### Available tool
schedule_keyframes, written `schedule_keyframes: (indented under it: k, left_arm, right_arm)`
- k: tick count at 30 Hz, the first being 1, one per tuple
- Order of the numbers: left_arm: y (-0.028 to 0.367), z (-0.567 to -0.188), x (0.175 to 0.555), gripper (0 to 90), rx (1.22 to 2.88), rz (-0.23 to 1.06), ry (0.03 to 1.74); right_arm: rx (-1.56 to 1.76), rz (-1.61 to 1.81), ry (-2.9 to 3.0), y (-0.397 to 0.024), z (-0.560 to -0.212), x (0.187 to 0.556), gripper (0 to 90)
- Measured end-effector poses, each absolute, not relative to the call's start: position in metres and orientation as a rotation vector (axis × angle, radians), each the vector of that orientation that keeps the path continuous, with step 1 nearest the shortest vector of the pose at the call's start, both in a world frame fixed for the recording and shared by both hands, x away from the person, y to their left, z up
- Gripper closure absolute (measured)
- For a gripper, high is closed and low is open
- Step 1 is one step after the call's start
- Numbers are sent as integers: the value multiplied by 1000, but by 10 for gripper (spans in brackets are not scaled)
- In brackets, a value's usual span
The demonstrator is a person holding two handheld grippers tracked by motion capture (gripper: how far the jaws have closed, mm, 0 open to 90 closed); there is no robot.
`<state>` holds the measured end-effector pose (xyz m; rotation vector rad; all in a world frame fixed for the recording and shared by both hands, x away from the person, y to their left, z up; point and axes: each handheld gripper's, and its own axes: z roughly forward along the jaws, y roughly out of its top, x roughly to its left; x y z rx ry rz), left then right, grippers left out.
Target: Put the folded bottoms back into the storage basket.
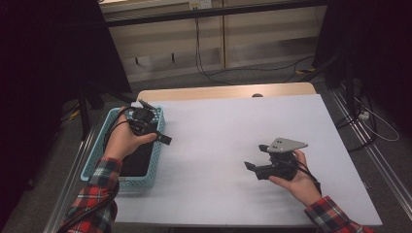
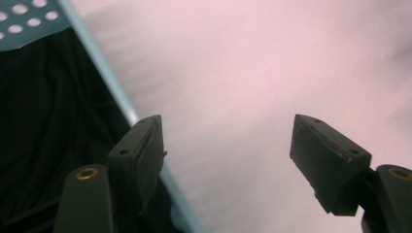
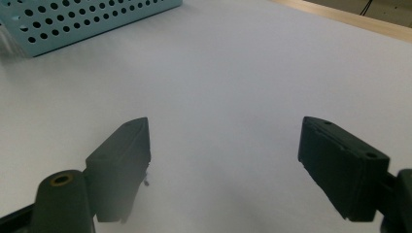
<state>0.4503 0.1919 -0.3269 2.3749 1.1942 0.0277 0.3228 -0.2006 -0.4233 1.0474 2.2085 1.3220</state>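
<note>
White sheeting is spread over the table [image 1: 233, 145], so that a plain, bare working surface is given to both hands, with a strip of wooden edge left uncovered along the far side. At the table's left edge a pale blue perforated basket [image 1: 156, 160] has been set, close enough to be reached by the left hand without stretching; its open top faces upward so that things can be lowered in from above. Inside the basket a dark cloth [image 1: 138, 160] is seen lying flat and slack on the bottom, and from its position it is judged to have been deposited there as the thing being put away. The left gripper [image 1: 163, 138] is held just over the basket's near rim, tilted toward the table; its jaws stand apart with nothing between them, which fits a release over the basket. In the left gripper view the blue rim and the dark cloth are seen beside the open jaws, with bare white surface ahead. The right gripper [image 1: 251, 167] is held low over the sheeting on the right side, well apart from the basket, its jaws likewise spread and empty, apparently kept clear of the basket. Nothing else lies on the sheeting for it to take.
</note>
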Motion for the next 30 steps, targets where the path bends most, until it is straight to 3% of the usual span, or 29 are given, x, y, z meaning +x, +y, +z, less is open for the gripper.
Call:
schedule_keyframes:
  k: [30]
  left_arm:
    - [141,-365,409,221,2397,-83,951]
  right_arm:
    - [1089,1279,2212,-243,-428,292,187]
